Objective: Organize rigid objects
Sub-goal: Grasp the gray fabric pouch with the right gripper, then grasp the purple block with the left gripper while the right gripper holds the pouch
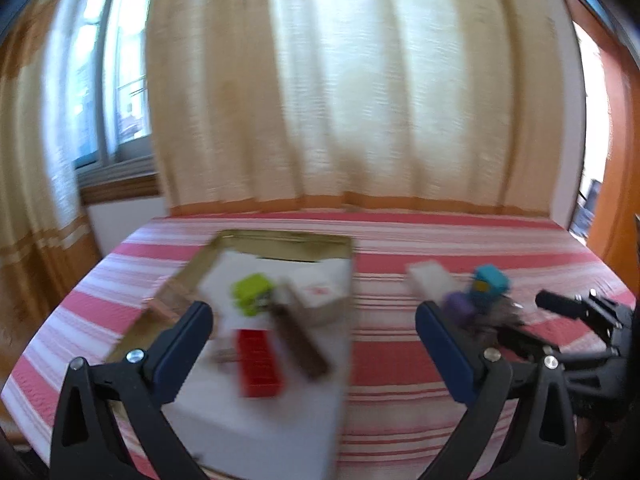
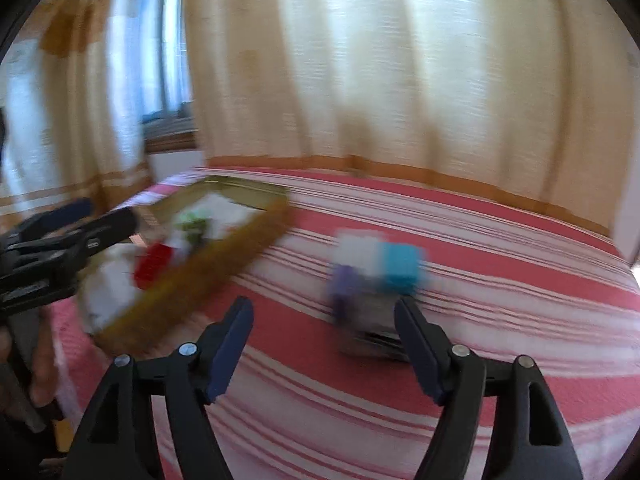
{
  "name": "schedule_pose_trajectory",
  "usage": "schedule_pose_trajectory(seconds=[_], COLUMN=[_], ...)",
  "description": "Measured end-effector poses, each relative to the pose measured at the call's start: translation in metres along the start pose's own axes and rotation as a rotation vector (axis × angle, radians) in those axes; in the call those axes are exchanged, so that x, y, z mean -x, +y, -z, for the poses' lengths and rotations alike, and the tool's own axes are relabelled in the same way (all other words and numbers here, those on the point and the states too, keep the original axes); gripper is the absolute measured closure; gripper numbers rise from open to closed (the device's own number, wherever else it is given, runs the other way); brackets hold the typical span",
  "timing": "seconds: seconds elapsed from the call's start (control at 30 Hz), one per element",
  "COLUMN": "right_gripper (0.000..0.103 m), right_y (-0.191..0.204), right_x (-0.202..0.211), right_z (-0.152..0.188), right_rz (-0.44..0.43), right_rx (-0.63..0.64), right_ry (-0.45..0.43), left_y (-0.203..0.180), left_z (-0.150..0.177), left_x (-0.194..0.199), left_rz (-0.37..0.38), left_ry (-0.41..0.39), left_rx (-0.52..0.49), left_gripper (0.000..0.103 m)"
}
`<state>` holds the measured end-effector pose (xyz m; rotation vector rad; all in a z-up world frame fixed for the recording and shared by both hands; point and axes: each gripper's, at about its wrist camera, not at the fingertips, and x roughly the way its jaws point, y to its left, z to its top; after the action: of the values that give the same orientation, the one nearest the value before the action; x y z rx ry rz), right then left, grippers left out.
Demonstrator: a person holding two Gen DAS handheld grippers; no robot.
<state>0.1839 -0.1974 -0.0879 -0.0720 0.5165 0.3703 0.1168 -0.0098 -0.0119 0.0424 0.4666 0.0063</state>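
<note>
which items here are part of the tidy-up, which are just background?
Job:
gold tray
red block
green block
brown bar
teal block
purple piece
white block

Background:
striped cloth
curtains
window

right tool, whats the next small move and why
Probably ease the right tool forward and rightward around the teal plastic block. Its jaws are open and empty, and that block lies on the red striped cloth, outside the gold metal tray.
</note>
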Motion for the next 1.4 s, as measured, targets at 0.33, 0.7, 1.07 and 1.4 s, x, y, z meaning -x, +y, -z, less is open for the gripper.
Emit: schedule_pose_trajectory(seconds=[0.33,0.7,1.07,1.4], right_gripper=[0.027,0.031,0.033,0.033], right_y=[-0.041,-0.046,-0.052,-0.094], right_x=[-0.022,-0.060,-0.030,-0.004], right_z=[0.008,0.005,0.011,0.018], right_rz=[0.005,-0.050,0.001,0.081], right_rx=[-0.134,-0.191,-0.176,-0.281], right_ry=[0.127,0.229,0.138,0.055], left_y=[-0.048,-0.049,-0.071,-0.107], left_z=[0.004,0.005,0.005,0.008], left_x=[-0.030,-0.041,-0.045,-0.077], left_rz=[0.009,0.011,0.051,0.093], left_ry=[0.068,0.086,0.107,0.189], left_rx=[-0.067,-0.054,-0.083,-0.121], left_gripper=[0.000,0.000,0.000,0.001])
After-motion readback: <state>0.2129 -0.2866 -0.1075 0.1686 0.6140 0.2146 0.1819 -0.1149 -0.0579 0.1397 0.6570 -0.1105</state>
